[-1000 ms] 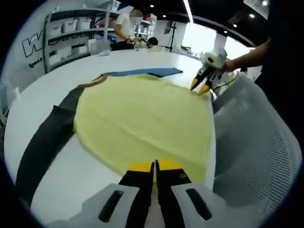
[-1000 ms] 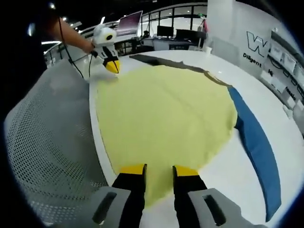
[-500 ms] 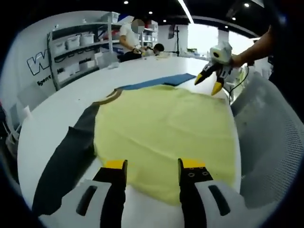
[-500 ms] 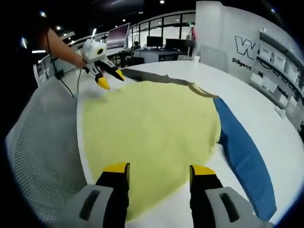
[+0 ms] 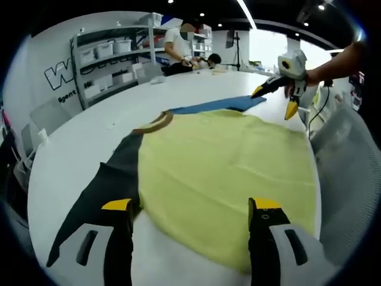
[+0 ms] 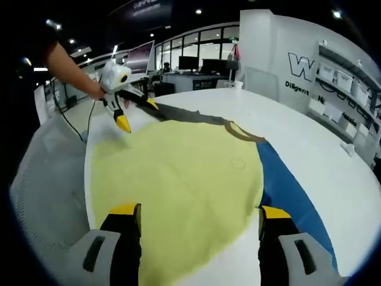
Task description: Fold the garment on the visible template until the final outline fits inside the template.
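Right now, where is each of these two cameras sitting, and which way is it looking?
Left gripper view: rides on the left gripper, looking along its open jaws over the yellow garment toward the shelves; the right gripper hangs at the garment's far end.
Right gripper view: rides on the right gripper, jaws open, facing back across the garment toward the left gripper and the person's forearm.
Shared: garment, white table, blue sleeve.

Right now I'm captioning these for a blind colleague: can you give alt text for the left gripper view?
A yellow garment lies spread flat on a white table, with a dark sleeve on one side and a blue sleeve on the far side. The left gripper is open above its near edge; the right gripper, open, is above the far corner.
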The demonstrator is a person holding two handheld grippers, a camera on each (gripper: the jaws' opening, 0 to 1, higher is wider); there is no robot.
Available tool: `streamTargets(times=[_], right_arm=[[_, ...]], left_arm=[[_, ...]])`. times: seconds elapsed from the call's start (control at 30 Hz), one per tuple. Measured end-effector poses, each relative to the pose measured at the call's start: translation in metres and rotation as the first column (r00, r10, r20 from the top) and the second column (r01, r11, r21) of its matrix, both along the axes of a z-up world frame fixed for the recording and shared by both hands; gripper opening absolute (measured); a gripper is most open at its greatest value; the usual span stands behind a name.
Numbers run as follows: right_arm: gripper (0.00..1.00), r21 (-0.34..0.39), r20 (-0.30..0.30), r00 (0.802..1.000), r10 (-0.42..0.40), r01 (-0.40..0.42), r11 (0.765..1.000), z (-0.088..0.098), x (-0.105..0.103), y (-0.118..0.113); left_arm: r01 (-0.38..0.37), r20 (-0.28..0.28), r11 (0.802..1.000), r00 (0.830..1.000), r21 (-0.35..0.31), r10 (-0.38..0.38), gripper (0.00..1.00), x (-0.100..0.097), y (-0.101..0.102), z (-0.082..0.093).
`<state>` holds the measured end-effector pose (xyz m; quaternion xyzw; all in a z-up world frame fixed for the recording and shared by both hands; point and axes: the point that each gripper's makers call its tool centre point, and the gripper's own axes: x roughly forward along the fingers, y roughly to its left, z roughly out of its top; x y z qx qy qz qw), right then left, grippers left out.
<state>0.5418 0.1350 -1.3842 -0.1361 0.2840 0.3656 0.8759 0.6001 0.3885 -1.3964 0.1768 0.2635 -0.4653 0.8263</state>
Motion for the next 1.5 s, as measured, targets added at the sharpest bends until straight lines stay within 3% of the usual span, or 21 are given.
streamTargets(times=[0.6,0.87,1.0,1.5], right_arm=[[0.90,0.005,-0.003,0.999,0.033,-0.033,0.999,0.002,0.039,0.011],[0.99,0.008,-0.027,0.999,0.039,-0.039,0.999,-0.006,0.058,0.013],[0.99,0.017,-0.034,0.998,0.049,-0.048,0.999,-0.008,0.067,0.014],[0.99,0.011,-0.060,0.992,0.109,-0.108,0.994,-0.020,0.100,0.032]], left_arm=[[-0.010,0.003,1.000,1.000,-0.019,0.010,0.79,0.039,-0.022,0.006],[-0.012,0.013,1.000,1.000,-0.015,0.012,0.84,0.058,-0.028,0.008],[-0.010,0.027,1.000,1.000,-0.021,0.010,0.89,0.069,-0.031,0.009],[0.003,-0.037,0.999,0.999,-0.034,-0.004,0.97,0.090,-0.050,-0.003]])
